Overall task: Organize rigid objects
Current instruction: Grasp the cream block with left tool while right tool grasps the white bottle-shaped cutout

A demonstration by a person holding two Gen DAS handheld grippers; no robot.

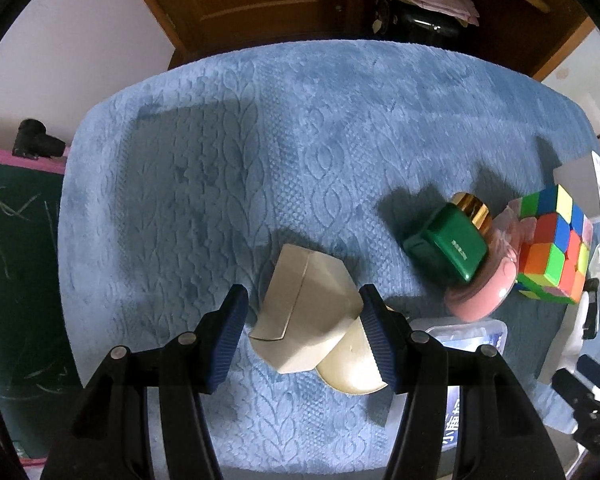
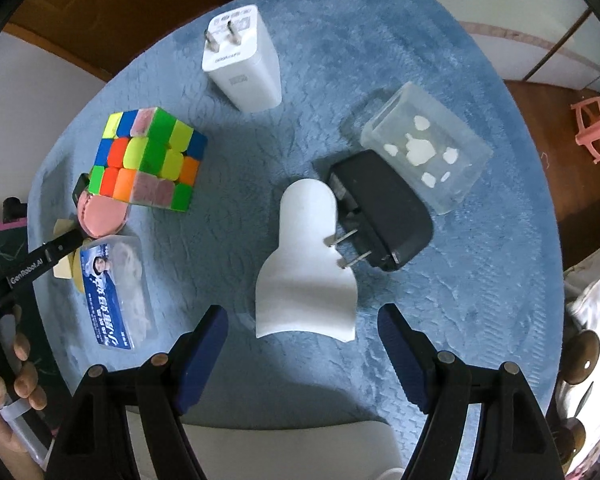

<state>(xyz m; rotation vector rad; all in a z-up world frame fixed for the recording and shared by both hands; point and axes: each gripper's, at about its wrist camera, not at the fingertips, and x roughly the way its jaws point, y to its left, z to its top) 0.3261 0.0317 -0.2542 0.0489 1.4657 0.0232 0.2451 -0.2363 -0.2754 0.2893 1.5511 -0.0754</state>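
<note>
The worktop [image 1: 320, 128] has a fuzzy blue cover, and the things sit on it. In the left view, the left claw [image 1: 304, 320] points down at a tan box [image 1: 300, 312]. The box sits between the two blue pads, which stand partly apart. The right pad [image 1: 374, 332] looks right at the box edge, but I cannot tell if it presses, and a gap shows at the left pad. A round cream thing [image 1: 352, 364] peeks out from under the box, and most of it is hidden. Farther right, a green box [image 1: 448, 248] leans on a pink jar [image 1: 484, 292] with a gold cap [image 1: 472, 208] behind it. A colour cube [image 1: 552, 252] sits beside them, close to the picture edge and bent by the lens. A clear pack [image 1: 472, 332] is partly hidden behind the claw arm. In the right view, the right claw [image 2: 304, 354] is wide and holds nothing. A white bottle shape [image 2: 306, 264] lies just ahead of the pads, with its bottom end between them. A black plug [image 2: 380, 212] touches its side, and the metal pins lie over the white. A clear box [image 2: 424, 152] sits just beside the plug, and the white bits in it are too blurry to name. A white plug [image 2: 244, 64] stands at the far side. At the left edge, a hand [image 2: 8, 380] holding the other tool is cut off.
</note>
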